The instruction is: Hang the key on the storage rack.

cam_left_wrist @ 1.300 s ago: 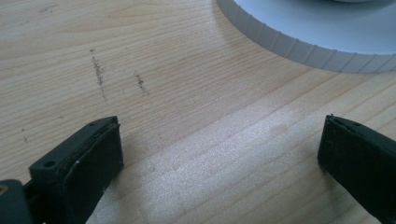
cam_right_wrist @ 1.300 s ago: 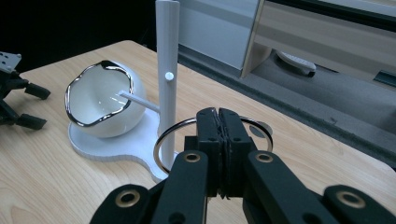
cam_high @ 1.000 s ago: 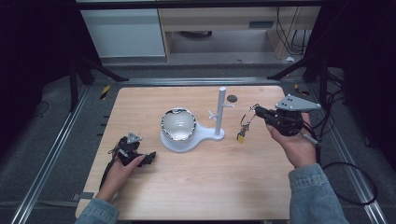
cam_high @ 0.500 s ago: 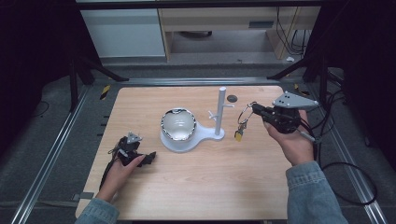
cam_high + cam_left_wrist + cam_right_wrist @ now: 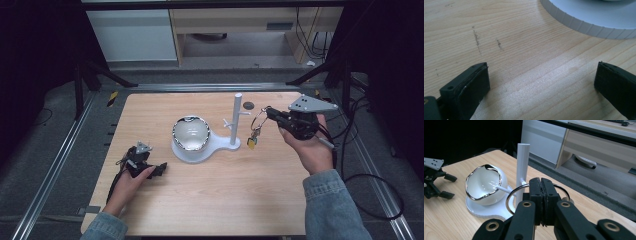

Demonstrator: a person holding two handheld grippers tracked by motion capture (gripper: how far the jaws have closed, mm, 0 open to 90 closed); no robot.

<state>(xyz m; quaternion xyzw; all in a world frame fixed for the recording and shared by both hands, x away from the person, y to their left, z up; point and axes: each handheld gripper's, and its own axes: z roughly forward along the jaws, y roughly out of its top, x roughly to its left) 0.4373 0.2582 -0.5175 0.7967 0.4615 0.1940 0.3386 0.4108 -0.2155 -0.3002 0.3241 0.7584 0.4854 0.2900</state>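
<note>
Key ring (image 5: 258,120) carried toward the white stand (image 5: 236,120), not yet hung.

Held pinched in the closed right hand-held gripper (image 5: 269,112), just ahead of its jaws and close beside the post; still to be hooked on a peg. Left hand-held gripper (image 5: 161,169) resting wide apart on the table (image 5: 200,200), empty.

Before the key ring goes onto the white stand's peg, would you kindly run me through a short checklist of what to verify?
1. Right gripper shut on the key ring: ok.
2. Ring held off the table, tags hanging free below it: ok.
3. Stand upright, its pegs bare: ok.
4. Ring not yet over a peg, apart from the post: ok.
5. Left gripper open, resting on the table away from the stand: ok.
6. Ring opening lined up with a peg: cannot tell.
</note>
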